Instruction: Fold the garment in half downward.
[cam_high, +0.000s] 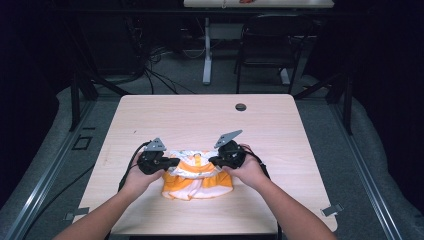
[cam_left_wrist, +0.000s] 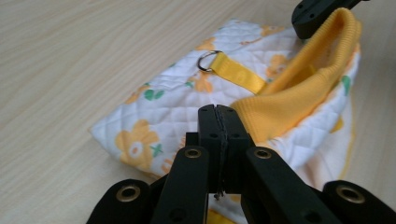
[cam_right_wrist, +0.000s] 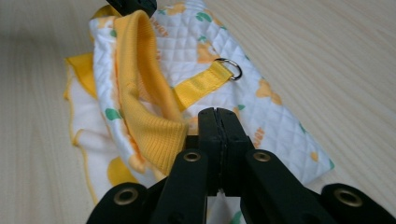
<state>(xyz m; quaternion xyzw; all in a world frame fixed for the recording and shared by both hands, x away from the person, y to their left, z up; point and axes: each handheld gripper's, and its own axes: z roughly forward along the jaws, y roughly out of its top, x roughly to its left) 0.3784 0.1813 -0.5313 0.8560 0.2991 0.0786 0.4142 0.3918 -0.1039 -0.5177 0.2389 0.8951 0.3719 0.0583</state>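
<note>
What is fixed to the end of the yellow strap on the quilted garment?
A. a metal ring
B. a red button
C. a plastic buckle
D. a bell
A: in the left gripper view, the yellow strap on the garment ends in a small metal ring.

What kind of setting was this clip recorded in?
Probably a lab or recording studio rather than a home: a bare wooden table ringed by black metal framing, loose cables on the floor, and another desk with a black chair behind.

High view overlooks; claw views closely share garment (cam_left_wrist: 196, 100).
</note>
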